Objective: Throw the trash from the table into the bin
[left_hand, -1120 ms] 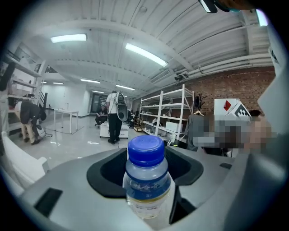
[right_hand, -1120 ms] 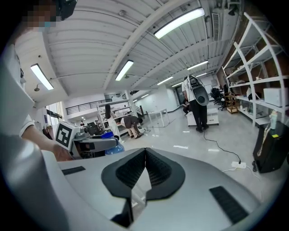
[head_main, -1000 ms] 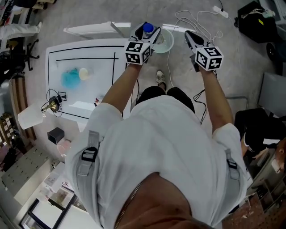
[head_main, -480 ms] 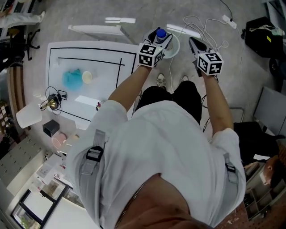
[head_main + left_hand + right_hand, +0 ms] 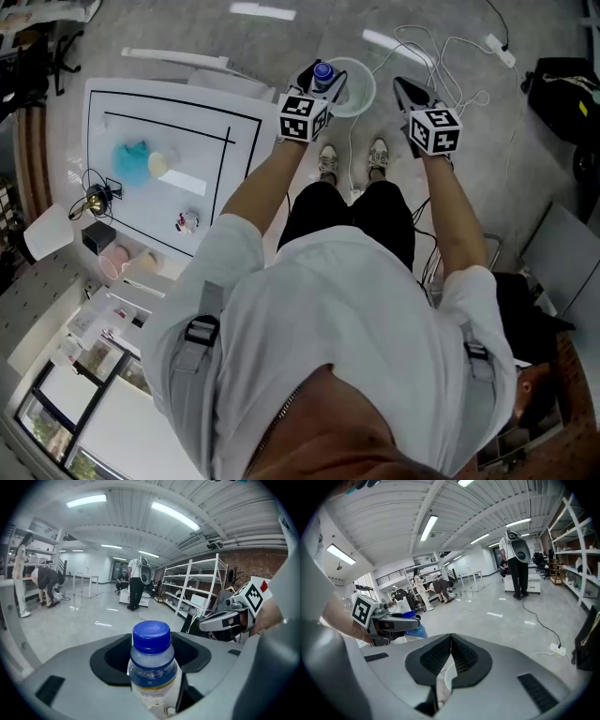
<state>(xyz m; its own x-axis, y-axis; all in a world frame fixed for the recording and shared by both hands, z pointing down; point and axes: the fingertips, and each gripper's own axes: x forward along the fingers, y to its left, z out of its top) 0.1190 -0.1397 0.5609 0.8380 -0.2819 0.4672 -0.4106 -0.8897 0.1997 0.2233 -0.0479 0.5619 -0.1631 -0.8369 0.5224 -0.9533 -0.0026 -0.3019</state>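
While the left tongs point(image 5: 321, 80) stay clamped on nothing else, they grasp the plastic bottle point(image 5: 151, 660) around its body, below the blue cap, with the bottle standing upright between the jaws. In the head view the bottle sits at the top centre of the frame, its cap showing over the left rim of the round white bin point(image 5: 372, 89) on the floor in front of your feet. Your right tongs point(image 5: 451, 639) are clenched on nothing, held just right of the bin.

Judge the bottle as light and smooth: a thin-walled round body that dents under a hard squeeze and can twist or slide in the pads. Whether any liquid is left inside cannot be told. The grip on the labelled middle looks like the right place, since the neck and cap are narrower and slicker.

At the left of the frame, the white tabletop point(image 5: 202, 131) carries a teal crumpled piece point(image 5: 131, 161) and a pale ball point(image 5: 157, 164) touching it; both probably soft and very light.
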